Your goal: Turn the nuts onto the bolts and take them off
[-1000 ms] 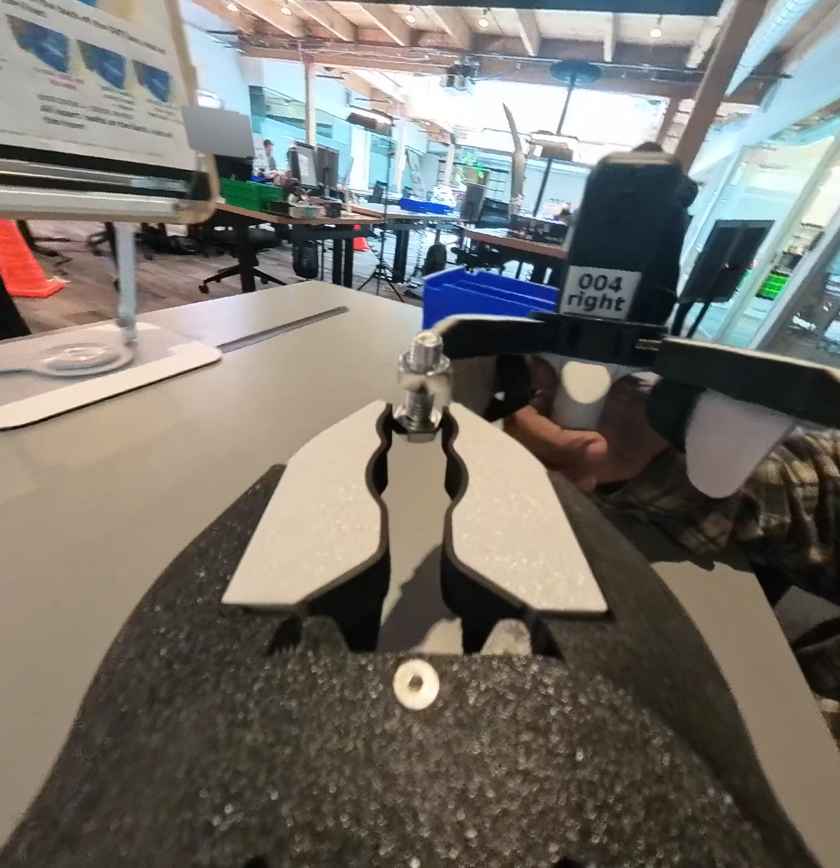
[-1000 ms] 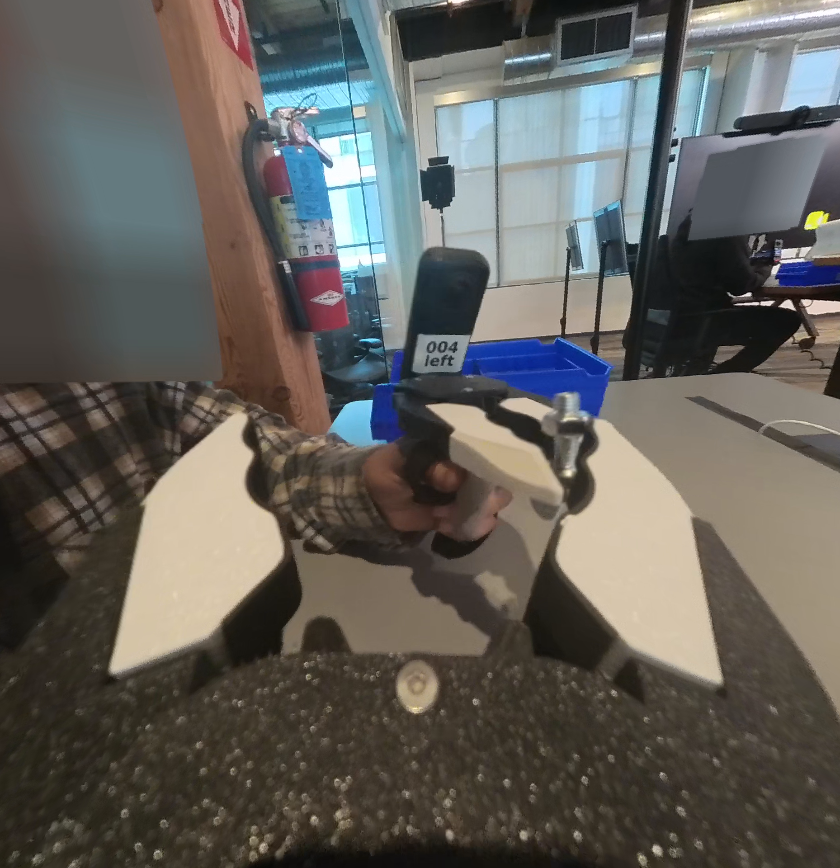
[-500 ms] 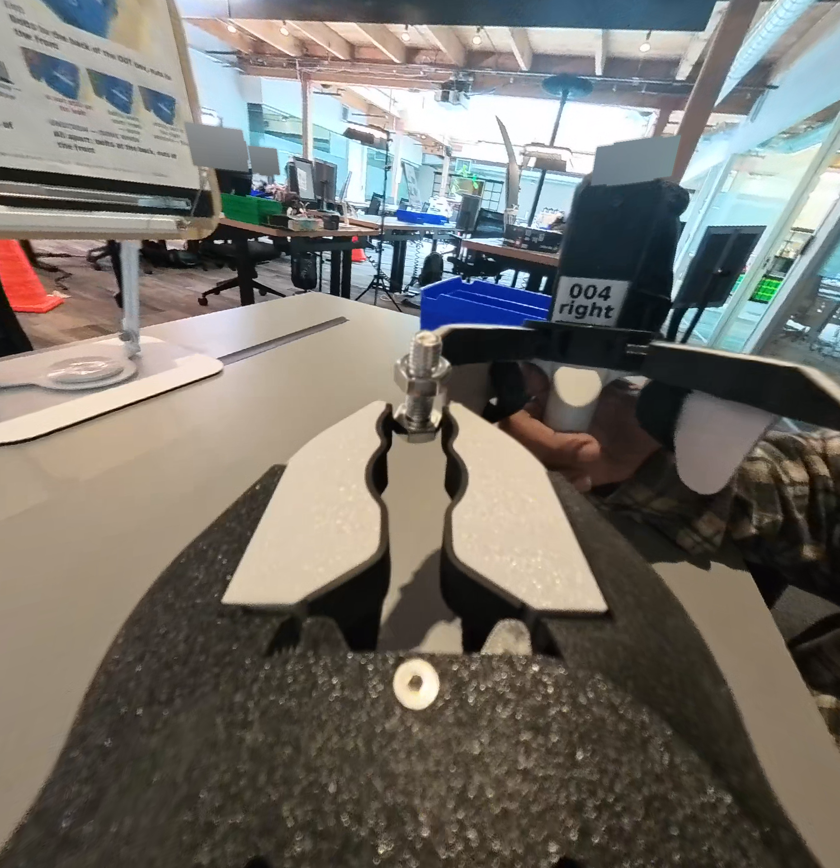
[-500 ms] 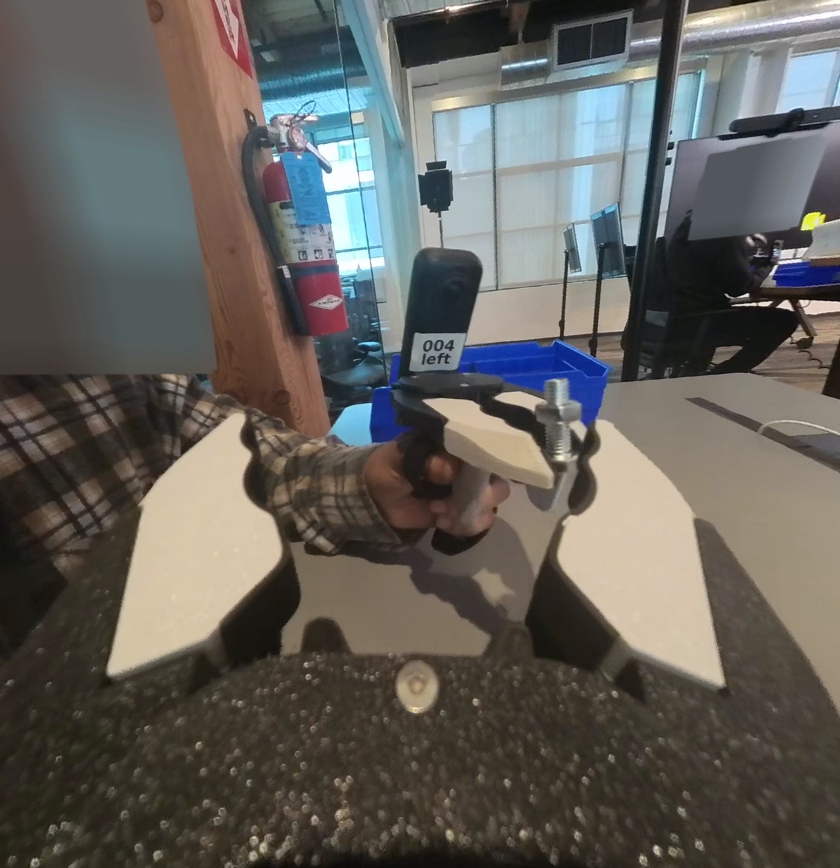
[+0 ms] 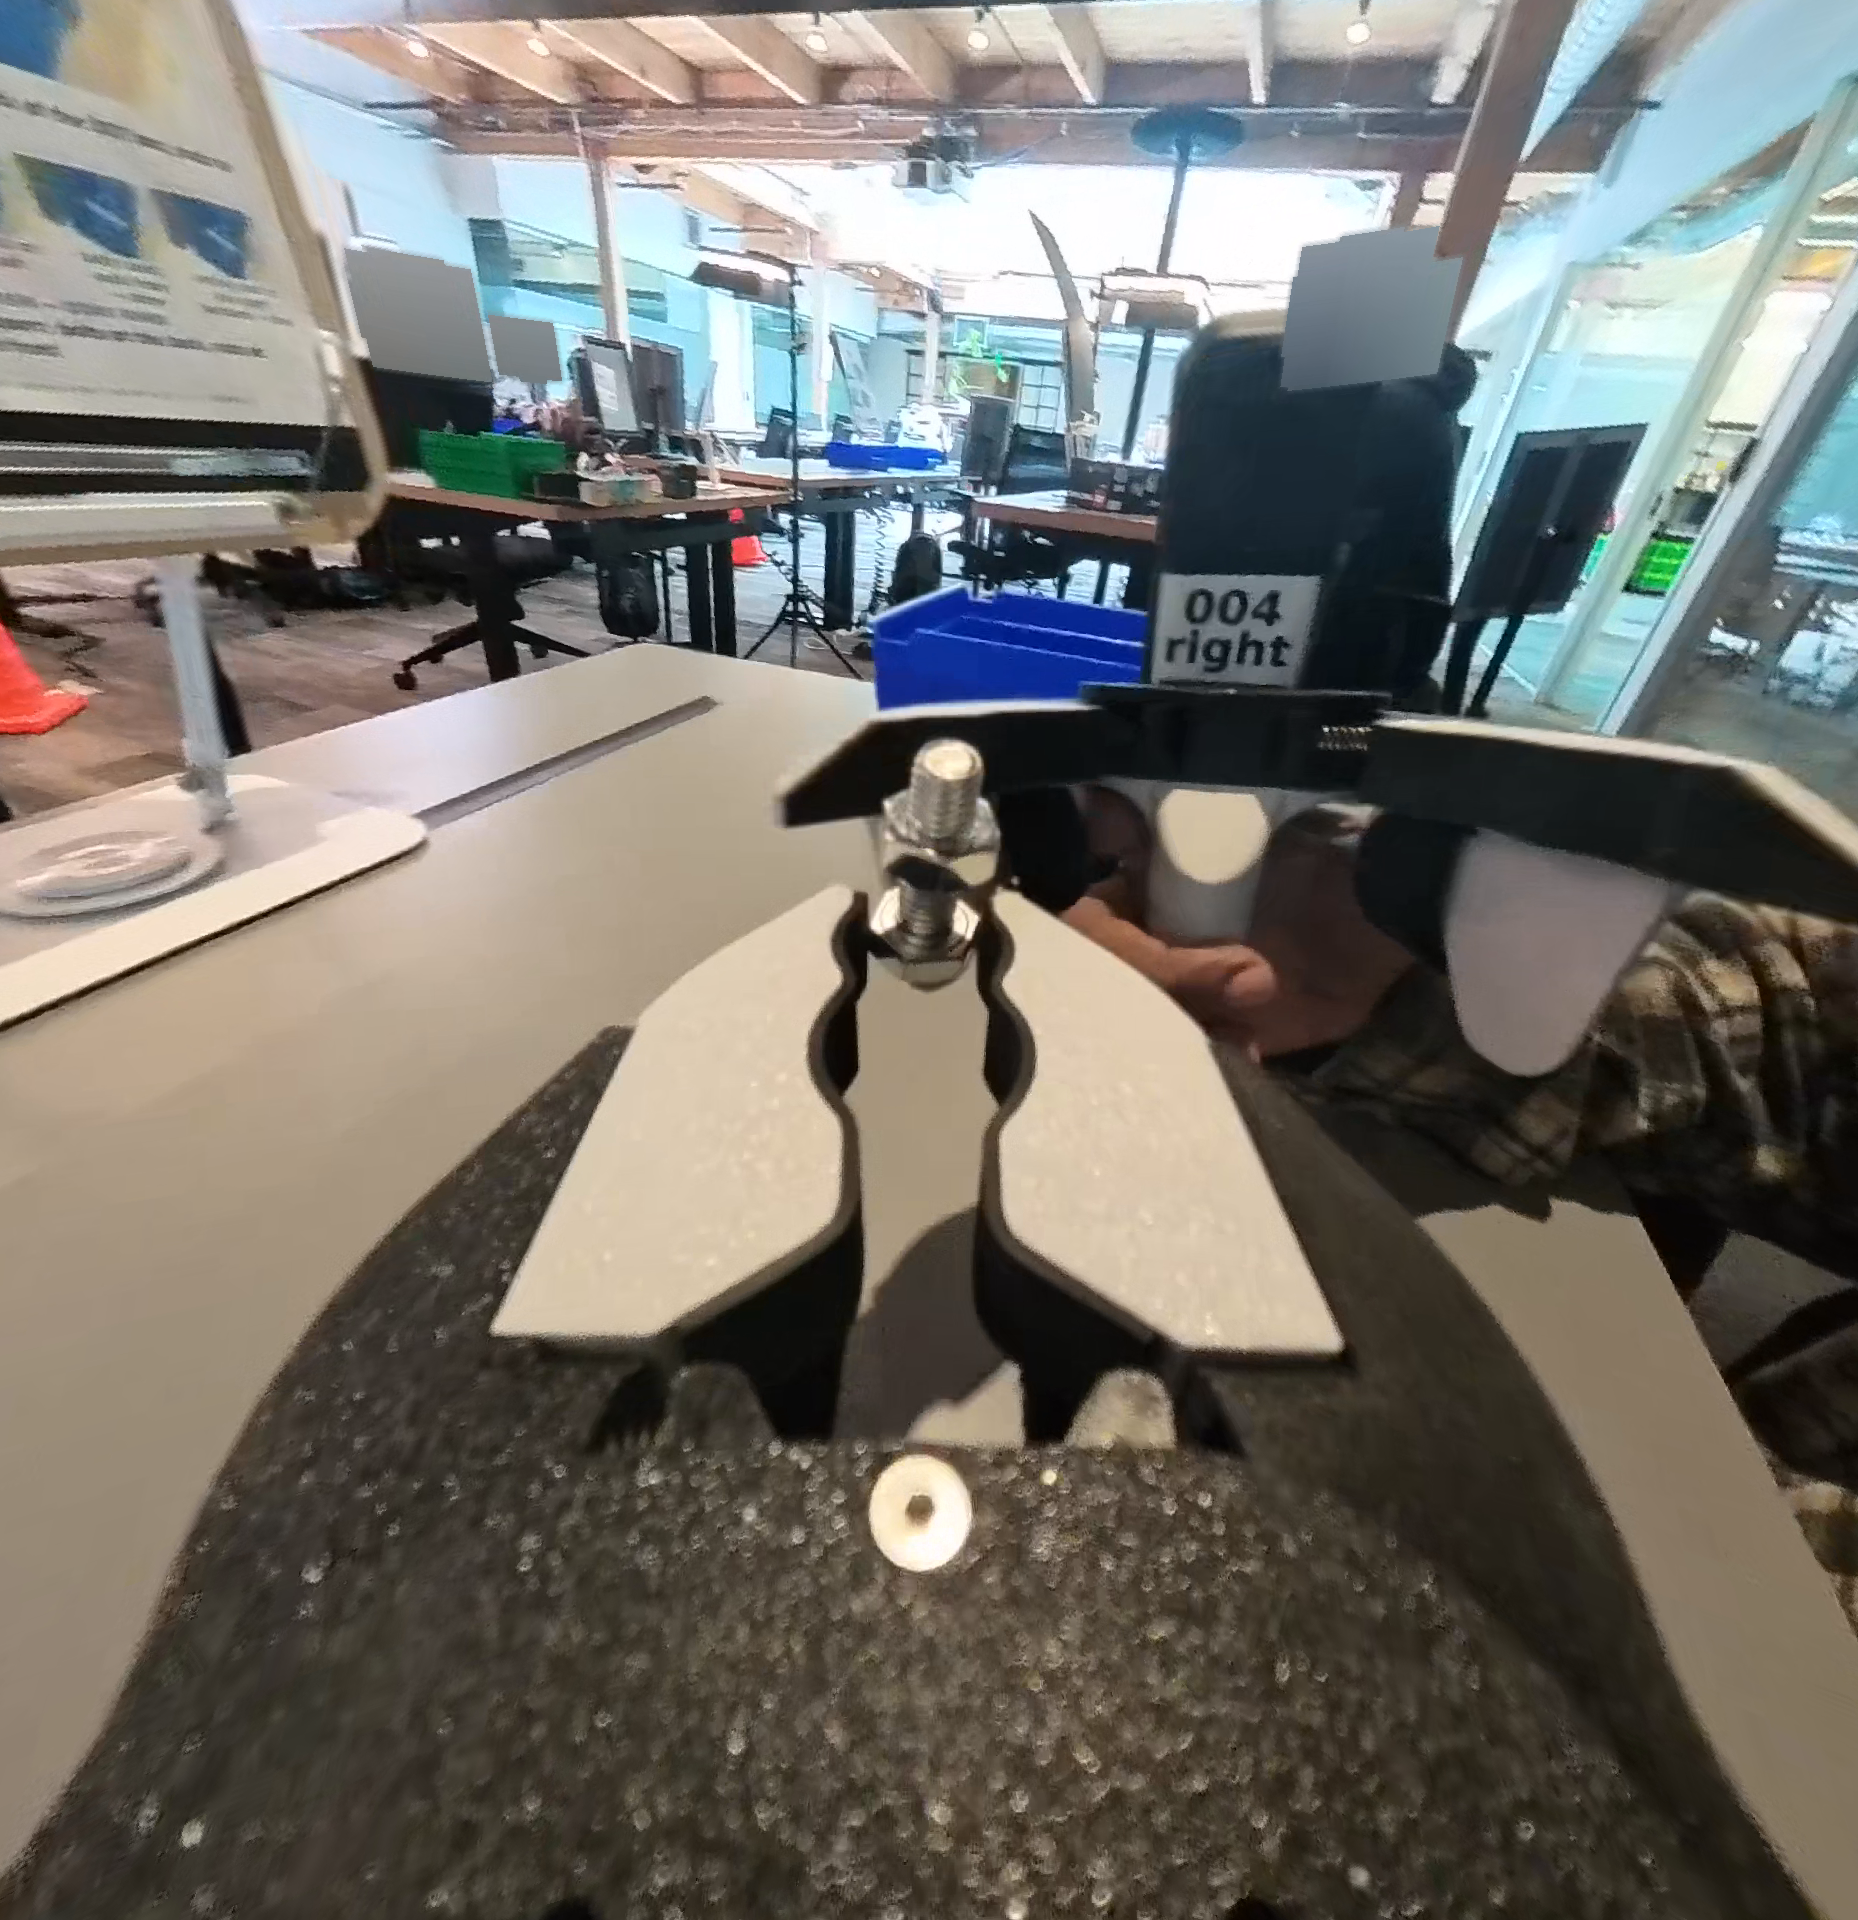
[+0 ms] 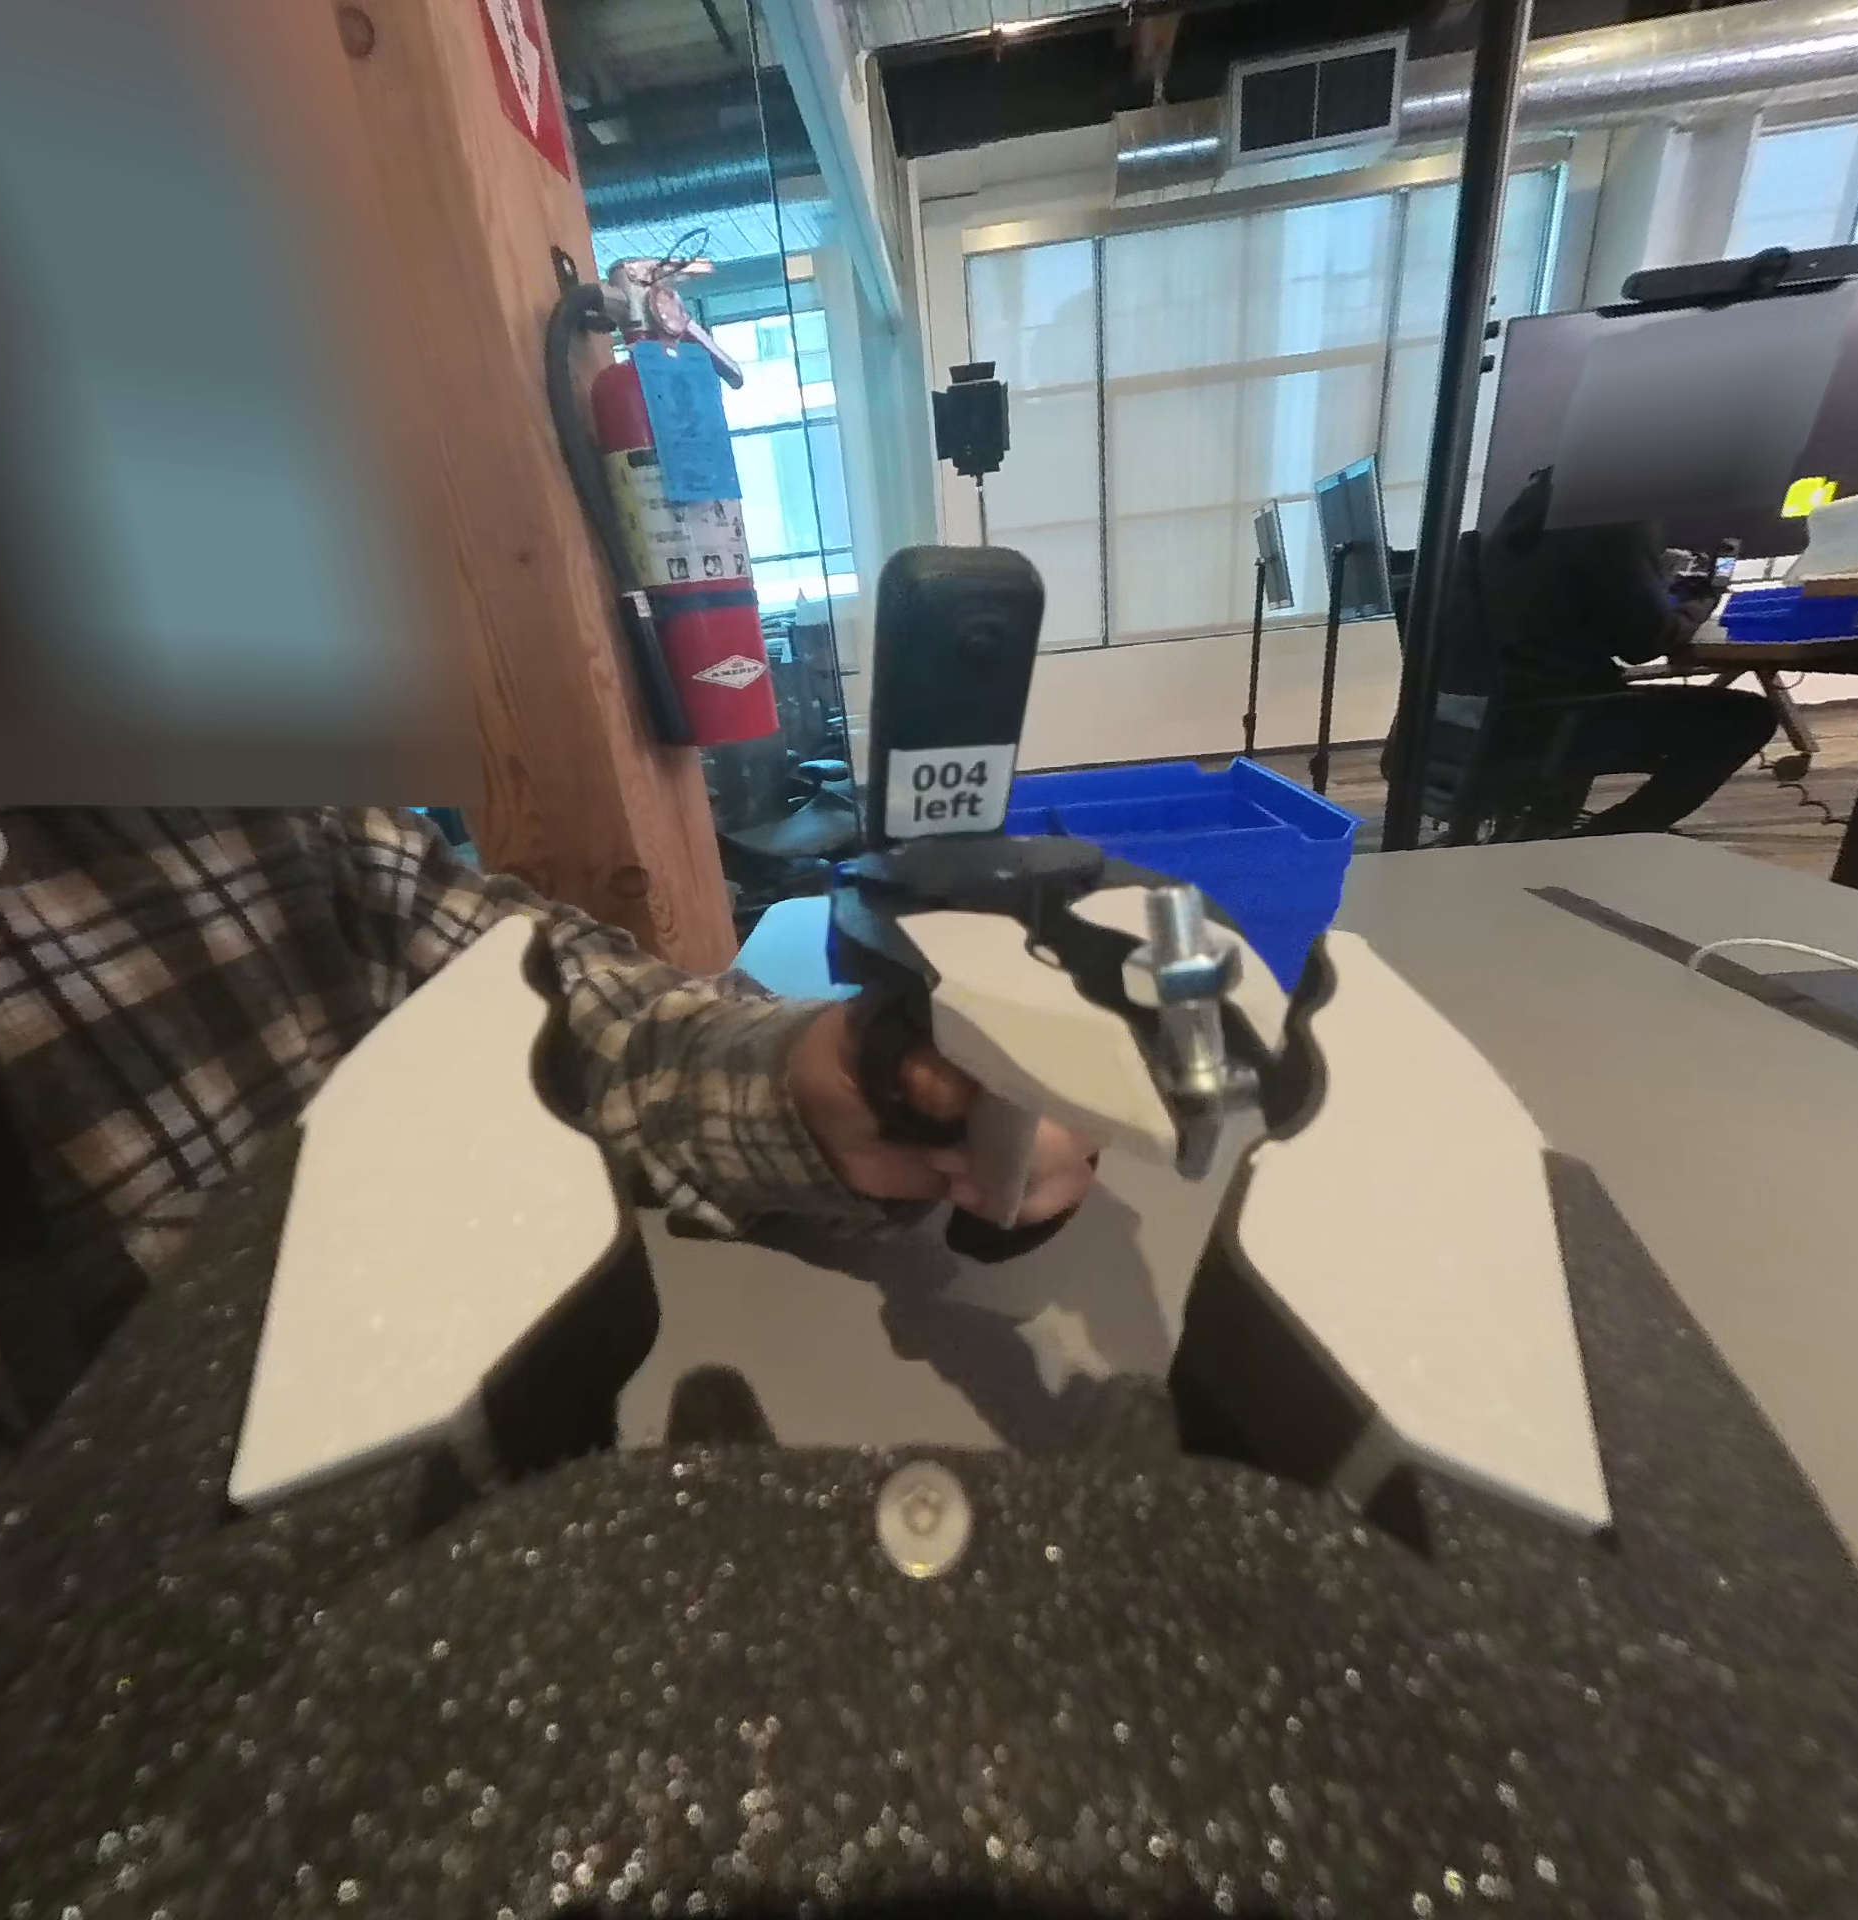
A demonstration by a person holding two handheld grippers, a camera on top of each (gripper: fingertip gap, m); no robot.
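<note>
Two grippers met over a grey table (image 5: pixel 281 1143). Nearest the left wrist camera, the left gripper (image 5: pixel 923 951) had its white fingers (image 5: pixel 717 1132) drawn together on the head of a silver bolt (image 5: pixel 927 894), which stood with its threaded end up, clear of the tabletop. A silver nut (image 5: pixel 935 836) sat on the threads near the top of the shaft. Just behind it, one black-backed finger (image 5: pixel 966 753) of the right gripper (image 6: pixel 925 997) reached across at nut height; whether it touched the nut could not be told.

From the right wrist view, that gripper's white fingers (image 6: pixel 437 1174) stood wide apart and held nothing, with the bolt (image 6: pixel 1190 1023) tilted between them, close to the right-hand one. A hand (image 6: pixel 904 1122) in a plaid sleeve (image 6: pixel 634 1039) gripped the left tool's handle. Farther back, a blue bin (image 6: pixel 1216 831) sat at the table's far edge, and a red fire extinguisher (image 6: pixel 696 540) hung on a wooden post (image 6: pixel 468 416). In the left view a sign stand (image 5: pixel 156 821) stood on the table, well off to the left.
</note>
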